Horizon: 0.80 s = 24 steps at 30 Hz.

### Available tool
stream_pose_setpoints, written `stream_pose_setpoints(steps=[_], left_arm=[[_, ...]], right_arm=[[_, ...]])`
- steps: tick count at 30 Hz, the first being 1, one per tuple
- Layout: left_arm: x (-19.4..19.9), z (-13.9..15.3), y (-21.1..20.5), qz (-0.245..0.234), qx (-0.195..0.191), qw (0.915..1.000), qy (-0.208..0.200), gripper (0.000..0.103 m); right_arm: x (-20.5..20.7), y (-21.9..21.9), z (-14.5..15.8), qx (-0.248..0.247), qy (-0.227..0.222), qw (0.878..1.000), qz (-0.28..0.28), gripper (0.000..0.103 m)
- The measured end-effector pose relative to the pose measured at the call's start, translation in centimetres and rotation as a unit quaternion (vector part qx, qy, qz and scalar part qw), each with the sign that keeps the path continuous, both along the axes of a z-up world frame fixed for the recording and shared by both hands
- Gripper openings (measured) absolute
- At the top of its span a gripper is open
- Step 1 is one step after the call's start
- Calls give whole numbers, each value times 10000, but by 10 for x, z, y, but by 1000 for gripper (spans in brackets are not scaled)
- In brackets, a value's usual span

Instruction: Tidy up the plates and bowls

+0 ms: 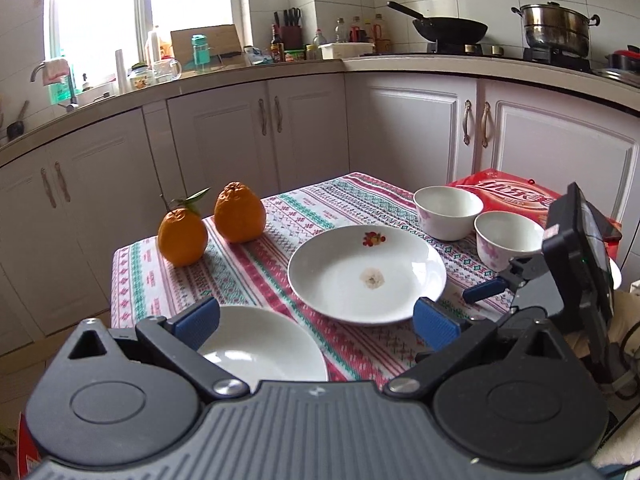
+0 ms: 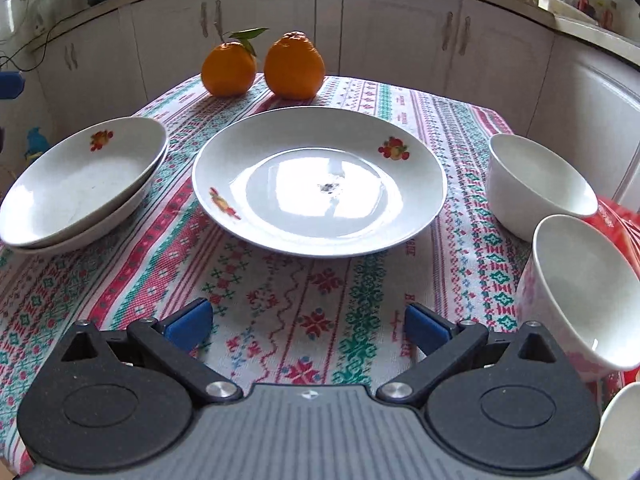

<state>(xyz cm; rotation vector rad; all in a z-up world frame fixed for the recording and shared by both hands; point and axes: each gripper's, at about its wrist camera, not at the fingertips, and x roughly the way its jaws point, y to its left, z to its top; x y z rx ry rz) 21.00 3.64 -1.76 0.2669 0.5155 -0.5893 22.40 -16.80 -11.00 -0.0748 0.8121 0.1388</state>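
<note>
A white plate with fruit prints [image 2: 320, 180] lies in the middle of the patterned tablecloth [image 2: 280, 304]; it also shows in the left wrist view [image 1: 366, 274]. Two stacked white plates [image 2: 82, 182] lie at the left; their top plate [image 1: 264, 346] is just under my left gripper [image 1: 316, 322], which is open and empty. Two white bowls [image 2: 536, 184] [image 2: 584, 292] stand at the right, also in the left wrist view [image 1: 447, 211] [image 1: 507, 242]. My right gripper [image 2: 308, 330] is open and empty above the cloth, in front of the middle plate. It shows from the side [image 1: 492, 288] by the near bowl.
Two oranges [image 2: 228, 69] [image 2: 294, 66] sit at the table's far edge. A red package [image 1: 504, 194] lies under the bowls' side. White kitchen cabinets [image 1: 256, 136] and a counter with a wok [image 1: 448, 26] and pot [image 1: 558, 26] stand behind.
</note>
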Motion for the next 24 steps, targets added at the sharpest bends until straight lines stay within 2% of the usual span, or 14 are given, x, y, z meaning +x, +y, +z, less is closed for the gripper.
stream_pose_setpoints(steps=[7,15,21,24], left_arm=[[41,-6,-26,-374,104,9985,392,102],[94,-17,-57,-705,523,9946,555,102],[137,-28,-78,-1012,724,9876,960,102],[156,-36,-89,-1190,777,9812,1308,102]], right_arm=[[10,-1,-3,26,-162,9998,-86,103],[21,-1,-3,56,-196,9997,99,103],[28,-1,-3,51,-178,9998,34,103],[31,-2,-2,47,-144,9999,37,103]])
